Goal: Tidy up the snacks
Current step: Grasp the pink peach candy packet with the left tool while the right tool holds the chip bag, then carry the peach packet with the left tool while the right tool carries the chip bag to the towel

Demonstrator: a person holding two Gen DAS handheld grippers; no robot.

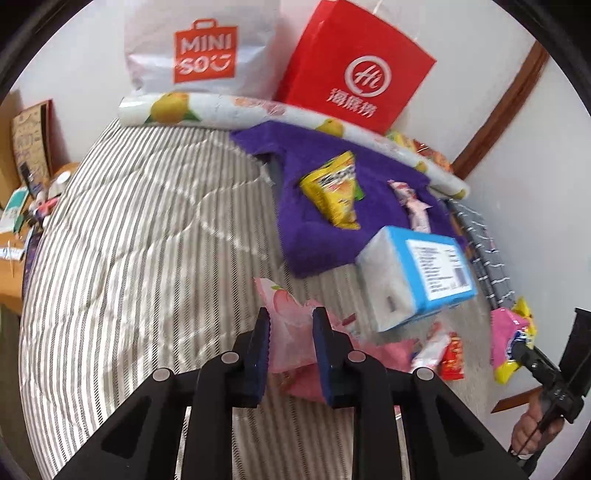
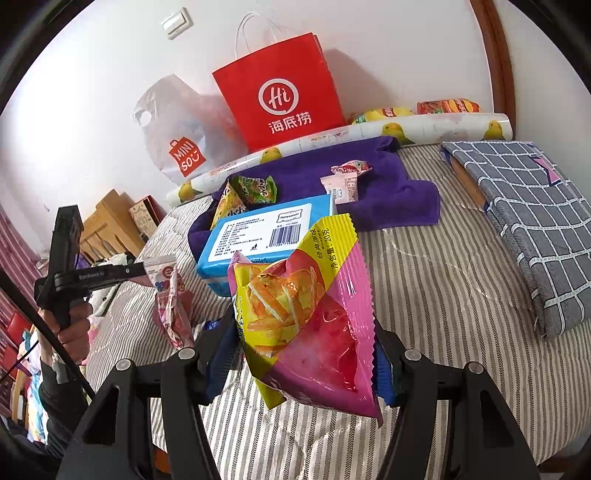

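Striped bed (image 1: 129, 229) underneath: my left gripper (image 1: 290, 325) pinches the pink peach packet (image 1: 284, 314), my right gripper (image 2: 306, 343) clamps the chip bag (image 2: 306, 306). Thin foil edges could slip out mid-carry.

chip bag (image 2: 306, 314): glossy crinkled plastic | towel (image 1: 325, 206): fuzzy purple cloth | red bag (image 2: 280, 92): matt paper | bedcover (image 1: 129, 240): striped quilted cloth

A white wall (image 2: 388, 44) fills the upper frame (light switch (image 2: 177, 23) upper left); wooden cabinet (image 2: 110, 225) at left.
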